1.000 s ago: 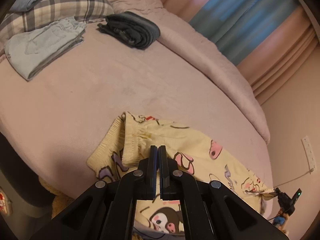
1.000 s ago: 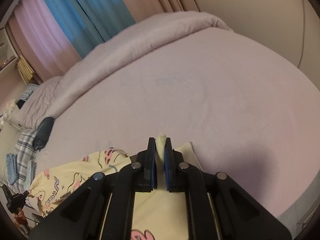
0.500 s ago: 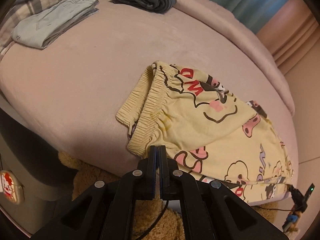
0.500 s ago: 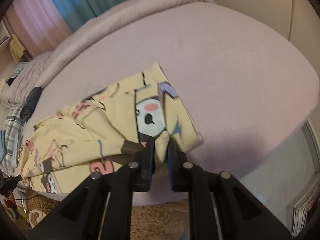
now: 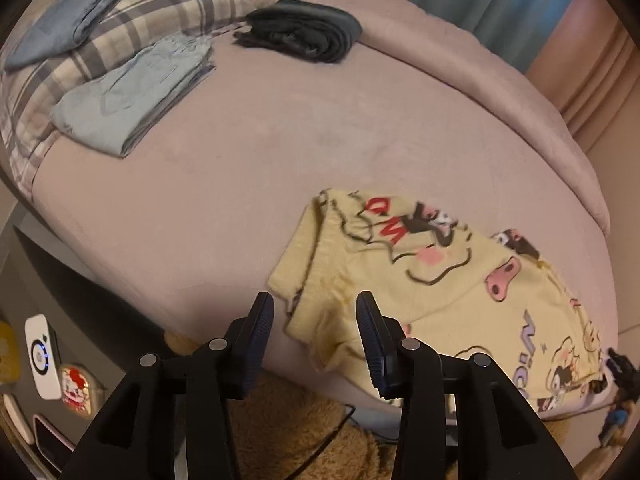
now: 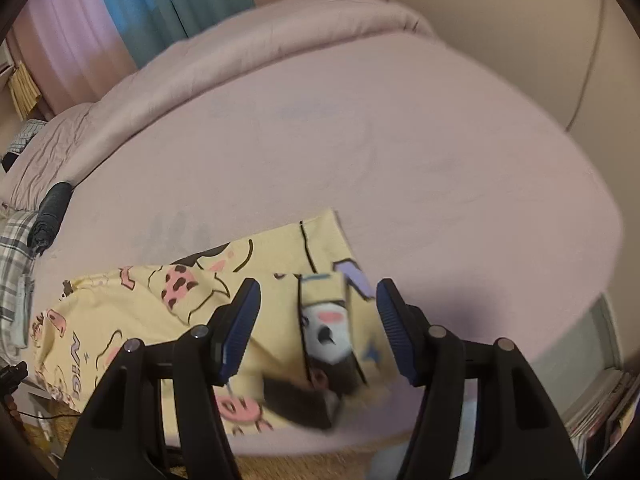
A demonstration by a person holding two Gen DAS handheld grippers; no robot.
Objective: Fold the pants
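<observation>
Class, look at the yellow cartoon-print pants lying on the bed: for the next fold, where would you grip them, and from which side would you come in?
Probably grip the yellow cartoon-print pants at the gathered elastic waistband, coming from the bed's near edge. That band lies bunched and raised just ahead of the open left tool, so the fingers could straddle it. The open right tool could likewise take the leg hem.

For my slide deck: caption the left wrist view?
Open left gripper hovers over yellow cartoon pants on the pink bed.
</observation>
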